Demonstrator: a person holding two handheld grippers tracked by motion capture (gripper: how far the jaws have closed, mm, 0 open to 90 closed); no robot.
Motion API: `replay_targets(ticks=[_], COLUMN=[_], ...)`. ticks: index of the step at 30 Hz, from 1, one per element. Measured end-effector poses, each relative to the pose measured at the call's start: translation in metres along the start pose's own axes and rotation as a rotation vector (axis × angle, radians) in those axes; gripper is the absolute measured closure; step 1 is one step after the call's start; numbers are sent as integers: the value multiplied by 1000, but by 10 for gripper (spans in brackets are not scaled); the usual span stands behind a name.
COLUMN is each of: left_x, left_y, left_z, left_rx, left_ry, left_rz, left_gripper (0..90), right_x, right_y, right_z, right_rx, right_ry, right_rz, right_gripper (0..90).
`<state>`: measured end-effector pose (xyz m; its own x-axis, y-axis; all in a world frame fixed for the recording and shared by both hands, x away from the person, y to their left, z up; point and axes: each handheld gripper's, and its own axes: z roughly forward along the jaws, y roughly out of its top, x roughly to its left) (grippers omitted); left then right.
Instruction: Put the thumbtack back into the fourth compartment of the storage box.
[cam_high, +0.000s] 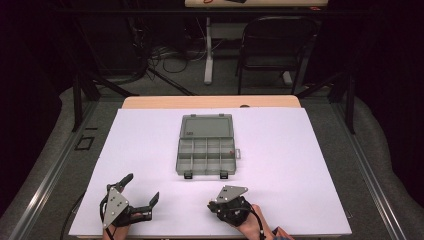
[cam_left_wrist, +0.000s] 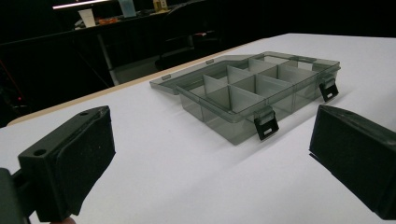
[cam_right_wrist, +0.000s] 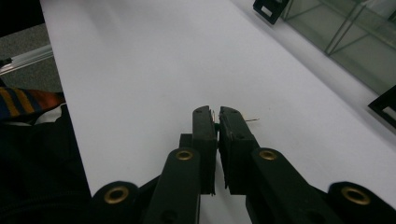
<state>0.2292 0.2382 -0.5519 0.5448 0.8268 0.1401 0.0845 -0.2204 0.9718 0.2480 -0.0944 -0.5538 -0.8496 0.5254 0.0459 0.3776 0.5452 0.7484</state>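
Box (cam_high: 178, 156), grey see-through plastic, divided into compartments, at the middle of the white table (cam_high: 305, 175), well ahead of both tongs. Lid (cam_high: 206, 127) thrown back flat on the far side; two black latches (cam_high: 188, 175) hanging off the near wall. One small red item (cam_high: 231, 151) sits in a right-hand compartment; the other compartments look bare, as far as we can tell.

Left gripper (cam_high: 141, 189), near the table's front left corner: jaws spread wide and holding nothing, with the box (cam_left_wrist: 224, 125) framed between them in the left gripper view.

Right gripper (cam_right_wrist: 217, 114), near the front edge, right of centre, low over the bare table: jaws pressed almost together on a wiry bit (cam_right_wrist: 252, 120) that pokes out sideways from the tips. What it is we cannot tell; it is too fine.

Step in hand, as we judge it: carrying that bit to the box and dropping it into a compartment.

Handling notes:
- We would keep the pinch steady during the carry; so thin a piece could slip out unnoticed.
- We would come in above the near wall, not across the latches.
- We would lower the tips inside one compartment, between the dividers, before letting go, so that the bit cannot bounce out.
- We would rest the free left gripper against the box's left wall if it starts to slide.
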Motion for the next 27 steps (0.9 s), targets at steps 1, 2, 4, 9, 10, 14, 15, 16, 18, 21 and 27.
replay_targets(ticks=[1,2,4,9,10,14,15,16,18,21,27], left_x=[0,0,0,1,1,0,0,0,0,1,0], left_y=[0,0,0,0,0,0,0,0,0,0,0], left_z=[0,1,1,0,0,0,1,1,1,-1,0], left_rx=[0,0,6,0,0,2,4,4,6,-1,-2], left_ry=[-1,0,1,4,4,1,2,2,2,7,2], left_rz=[3,2,2,-1,-1,3,1,1,2,-3,1], left_gripper=[1,1,1,1,1,1,1,1,1,1,1], right_x=[2,2,3,2,1,-3,-4,-5,-8,-11,-21], right_y=[2,3,4,7,7,7,7,7,7,8,8], right_z=[-4,-5,-8,-13,-14,-18,-19,-20,-22,-23,-29], right_rx=[-8,-18,-26,-43,-46,-59,-60,-66,-72,-78,-94], right_ry=[-8,-9,-15,-27,-33,-53,-57,-63,-76,-92,-132], right_rz=[-11,-20,-24,-28,-34,-27,-27,-25,-24,-25,-9], right_gripper=[855,855,854,854,854,854,854,854,854,854,854])
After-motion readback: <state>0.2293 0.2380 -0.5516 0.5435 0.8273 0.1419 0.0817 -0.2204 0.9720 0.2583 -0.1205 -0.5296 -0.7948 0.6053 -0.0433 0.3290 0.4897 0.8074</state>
